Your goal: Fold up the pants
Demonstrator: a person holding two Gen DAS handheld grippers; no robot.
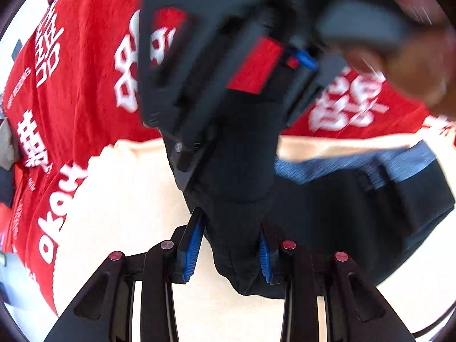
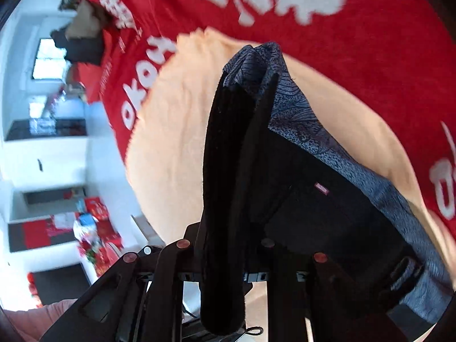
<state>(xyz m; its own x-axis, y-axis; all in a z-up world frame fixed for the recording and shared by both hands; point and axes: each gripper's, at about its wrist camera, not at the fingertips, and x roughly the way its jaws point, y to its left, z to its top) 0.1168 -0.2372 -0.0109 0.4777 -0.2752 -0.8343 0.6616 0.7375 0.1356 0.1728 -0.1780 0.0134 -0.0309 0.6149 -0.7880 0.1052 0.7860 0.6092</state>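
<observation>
The dark pants (image 1: 342, 213) with a blue-grey patterned lining (image 2: 313, 131) lie bunched on a cream cloth (image 1: 128, 199). My left gripper (image 1: 230, 252) is shut on a fold of the dark fabric, its blue pads (image 1: 192, 248) pressing both sides. In the right wrist view a long dark strip of the pants (image 2: 225, 199) runs between the fingers of my right gripper (image 2: 245, 97), which is shut on it. The right tool's blurred dark housing (image 1: 213, 57) fills the top of the left wrist view, with a hand (image 1: 421, 68) on it. The right fingertips are hidden by cloth.
A red blanket with white lettering (image 1: 85, 71) lies under the cream cloth (image 2: 185, 142) and spreads beyond it (image 2: 370, 42). White shelves with red items (image 2: 94, 228) and a window (image 2: 48, 59) stand off to the left.
</observation>
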